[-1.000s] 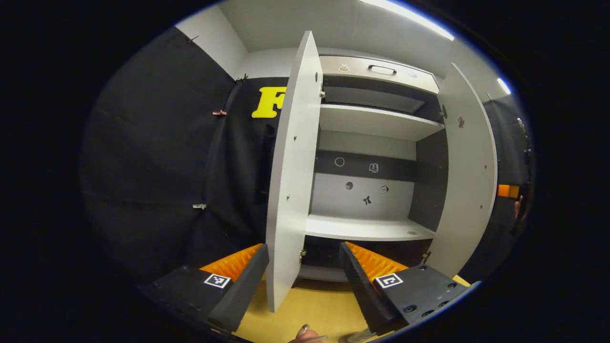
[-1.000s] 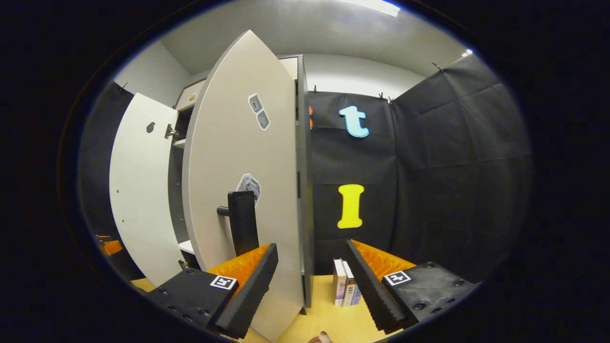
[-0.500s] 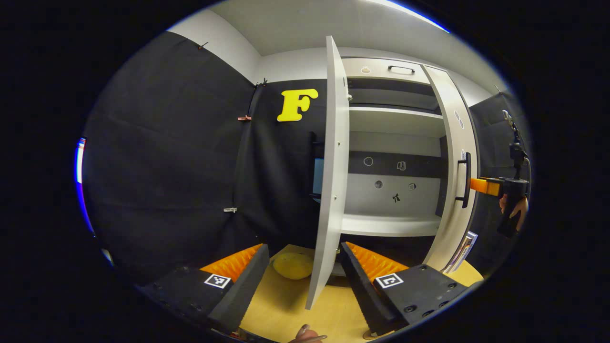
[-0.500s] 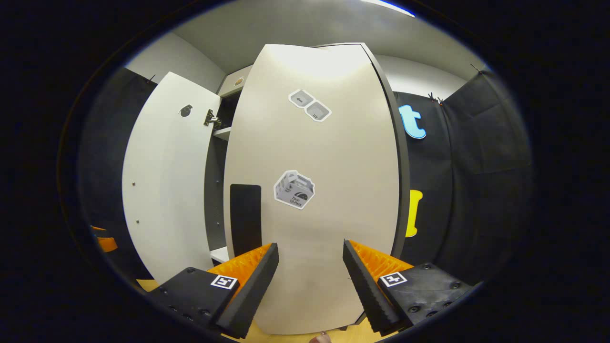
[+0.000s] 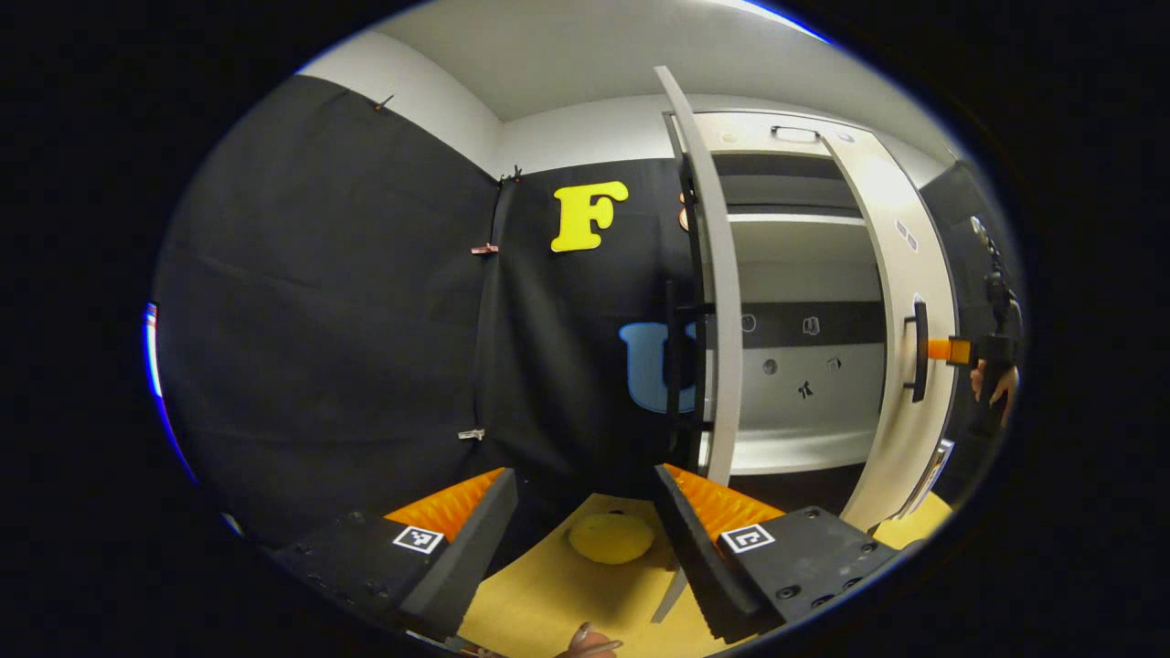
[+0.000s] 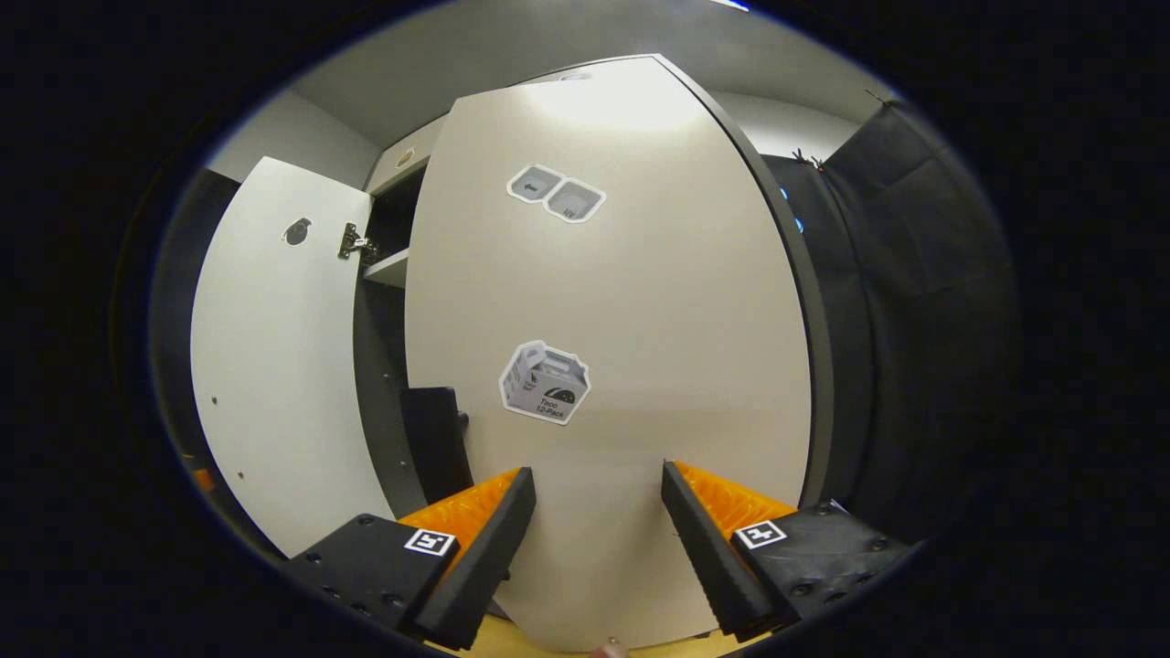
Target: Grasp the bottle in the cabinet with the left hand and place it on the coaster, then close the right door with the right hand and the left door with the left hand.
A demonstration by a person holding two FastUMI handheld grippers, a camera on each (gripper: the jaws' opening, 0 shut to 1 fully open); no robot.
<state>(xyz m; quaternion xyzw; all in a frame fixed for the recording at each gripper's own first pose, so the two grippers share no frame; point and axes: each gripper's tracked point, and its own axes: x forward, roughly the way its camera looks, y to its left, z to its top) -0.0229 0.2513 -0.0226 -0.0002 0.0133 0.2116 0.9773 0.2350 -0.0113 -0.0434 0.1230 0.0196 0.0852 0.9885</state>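
Note:
My left gripper [image 5: 585, 512] is open and empty, low over the yellow table. A round yellow coaster [image 5: 611, 537] lies on the table just beyond its fingertips. The cabinet's left door [image 5: 717, 274] stands edge-on ahead, its black handle [image 5: 676, 366] on the outer side. The right door [image 5: 900, 384] is swung most of the way in, and the right gripper [image 5: 946, 350] touches its front face. In the right gripper view my right gripper [image 6: 594, 512] is open, fingertips close against the right door [image 6: 622, 347]. The left door [image 6: 274, 366] stands wide open.
Pale shelves [image 5: 795, 448] show through the gap between the doors. A black handle [image 6: 434, 439] sits on the right door's left edge. A hand [image 5: 992, 384] holds the far gripper. Black cloth walls [image 5: 320, 320] close in the left side.
The right door has swung far towards the cabinet under the right gripper. My left gripper has moved left, round to the left door's outer side, bringing its handle and the coaster into view.

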